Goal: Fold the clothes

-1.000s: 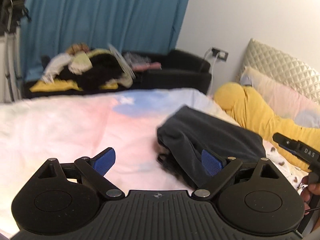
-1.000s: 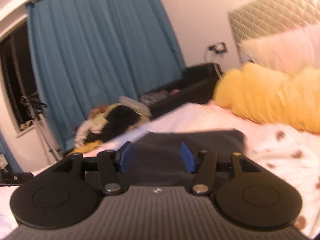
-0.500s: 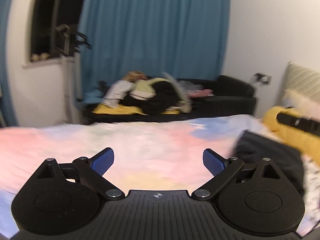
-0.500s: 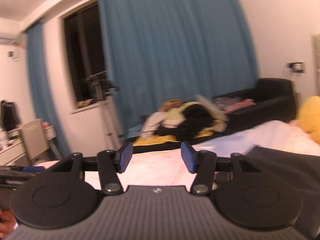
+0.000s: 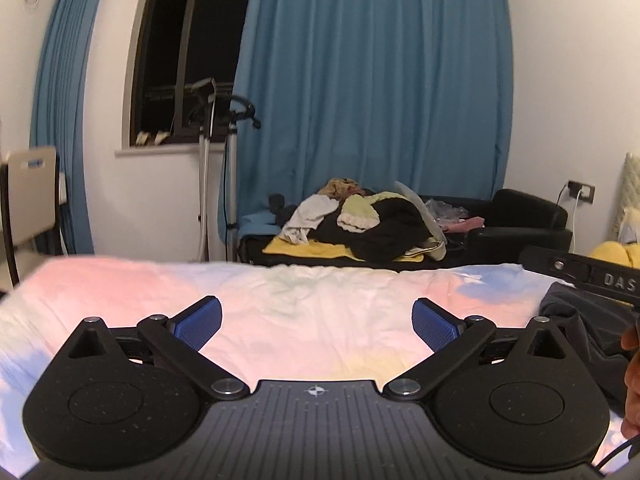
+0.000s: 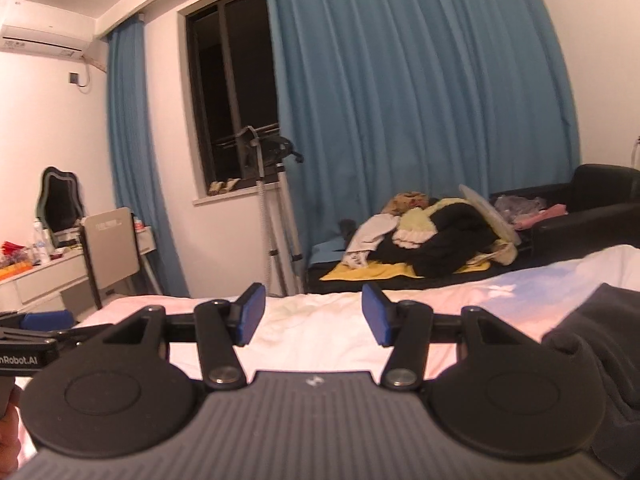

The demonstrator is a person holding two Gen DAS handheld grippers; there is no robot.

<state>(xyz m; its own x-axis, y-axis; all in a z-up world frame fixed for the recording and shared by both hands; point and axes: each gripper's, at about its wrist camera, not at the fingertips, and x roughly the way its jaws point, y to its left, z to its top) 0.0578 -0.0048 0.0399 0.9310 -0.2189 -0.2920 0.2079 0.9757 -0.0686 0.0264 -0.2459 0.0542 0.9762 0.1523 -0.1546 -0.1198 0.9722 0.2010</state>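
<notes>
A folded dark grey garment [image 5: 588, 320] lies on the pastel bedsheet [image 5: 304, 304] at the right edge of the left wrist view; in the right wrist view the same garment [image 6: 596, 328] fills the lower right. My left gripper [image 5: 317, 322] is over the bare sheet, its jaws opening wide with nothing between them. My right gripper [image 6: 313, 314] is held half apart and empty, left of the garment. A pile of unfolded clothes [image 5: 360, 224] sits on a black sofa beyond the bed.
Blue curtains [image 6: 400, 120] and a dark window [image 6: 228, 100] back the room. A metal stand [image 6: 276, 216] is by the window. A chair and desk [image 6: 108, 248] with clutter stand at the left. A yellow pillow [image 5: 618, 250] lies at the far right.
Both grippers swung left, away from the folded garment and pillows, toward the window side. The garment slid to the right edge of both views. The left jaws spread a little wider.
</notes>
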